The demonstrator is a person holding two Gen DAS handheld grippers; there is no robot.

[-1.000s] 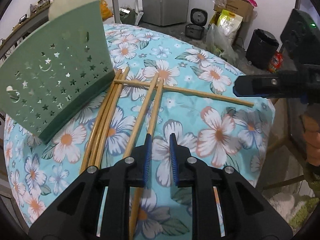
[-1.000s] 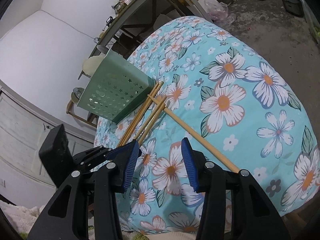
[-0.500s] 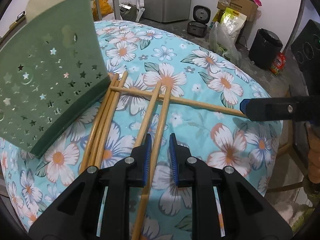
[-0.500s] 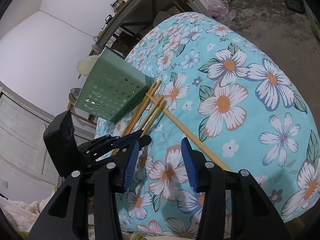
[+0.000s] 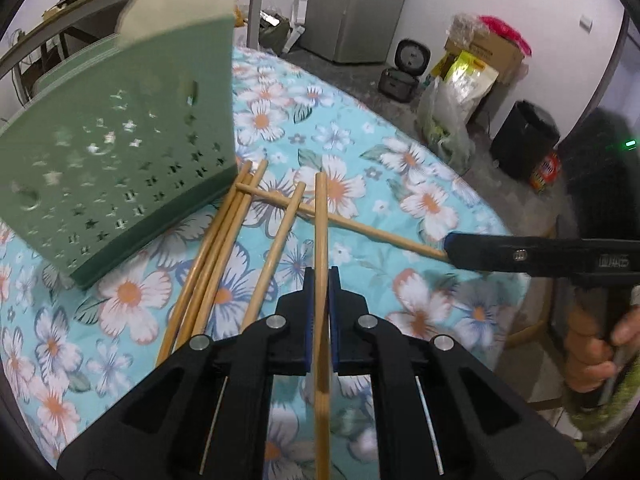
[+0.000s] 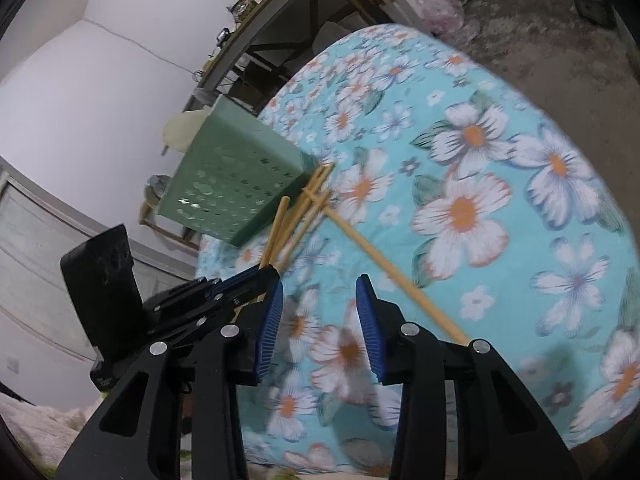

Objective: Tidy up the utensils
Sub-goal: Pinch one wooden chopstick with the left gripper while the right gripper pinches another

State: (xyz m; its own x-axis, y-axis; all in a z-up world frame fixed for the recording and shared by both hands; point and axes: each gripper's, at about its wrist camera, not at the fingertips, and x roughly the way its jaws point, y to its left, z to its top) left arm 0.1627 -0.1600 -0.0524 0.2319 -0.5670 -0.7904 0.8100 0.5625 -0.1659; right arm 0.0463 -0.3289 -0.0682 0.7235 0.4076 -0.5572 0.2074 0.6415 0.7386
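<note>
Pale wooden chopsticks lie on a round table under a turquoise floral cloth (image 5: 420,200). My left gripper (image 5: 320,280) is shut on one chopstick (image 5: 320,220), which rises off the cloth and points away from me. A bundle of three chopsticks (image 5: 212,264) and a single one (image 5: 276,256) lie beside it. A green perforated holder (image 5: 112,168) lies on its side at their far ends. One long chopstick (image 6: 380,256) crosses the others. My right gripper (image 6: 320,312) hovers by its near end, jaws closing with nothing between them; the chopstick passes outside the right finger.
The table edge curves close on the right and near side. On the floor beyond stand a black bin (image 5: 524,140), bags and boxes (image 5: 464,92) and a grey fridge (image 5: 356,8). A person's hand (image 5: 592,356) holds the right gripper's handle. A long bench (image 6: 280,12) stands behind the holder.
My left gripper has shut on the chopstick that lay between its pads and raised it off the cloth. The right gripper's jaws have narrowed a little; it stays near the crossing chopstick's end.
</note>
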